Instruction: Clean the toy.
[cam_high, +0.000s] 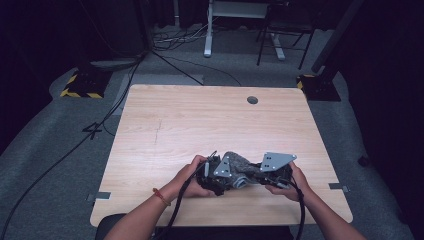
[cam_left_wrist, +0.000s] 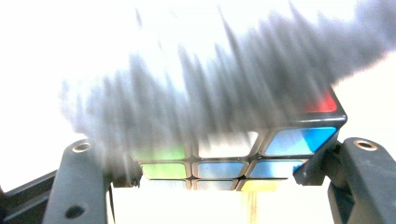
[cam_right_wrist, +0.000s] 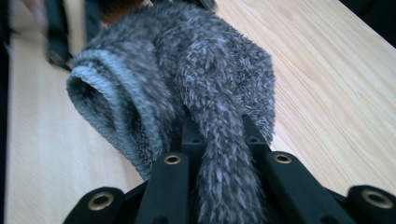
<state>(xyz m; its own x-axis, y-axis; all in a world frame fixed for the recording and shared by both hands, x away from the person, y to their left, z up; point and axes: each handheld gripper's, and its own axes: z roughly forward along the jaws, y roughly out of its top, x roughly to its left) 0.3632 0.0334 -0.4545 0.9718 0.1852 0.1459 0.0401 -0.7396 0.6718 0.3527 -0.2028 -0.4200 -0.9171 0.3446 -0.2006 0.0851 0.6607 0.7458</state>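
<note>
We have the left gripper (cam_left_wrist: 219, 179) clamped on a rigid, slick-faced multicoloured plastic puzzle cube (cam_left_wrist: 261, 158), best gripped across flat opposite faces. The right gripper (cam_right_wrist: 223, 149) pinches a soft, light, fuzzy grey cloth (cam_right_wrist: 187, 79) by a bunched fold, which we judge could slide off.

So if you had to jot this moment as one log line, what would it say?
left gripper: shut on puzzle cube | right gripper: shut on grey fuzzy cloth | cloth draped over cube | place: table, near edge

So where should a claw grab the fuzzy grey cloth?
Probably at the free bunched end of the fuzzy grey cloth, coming from the side away from the cube. The right claw is pinching that narrow gathered strip, which fits between the jaws.
</note>
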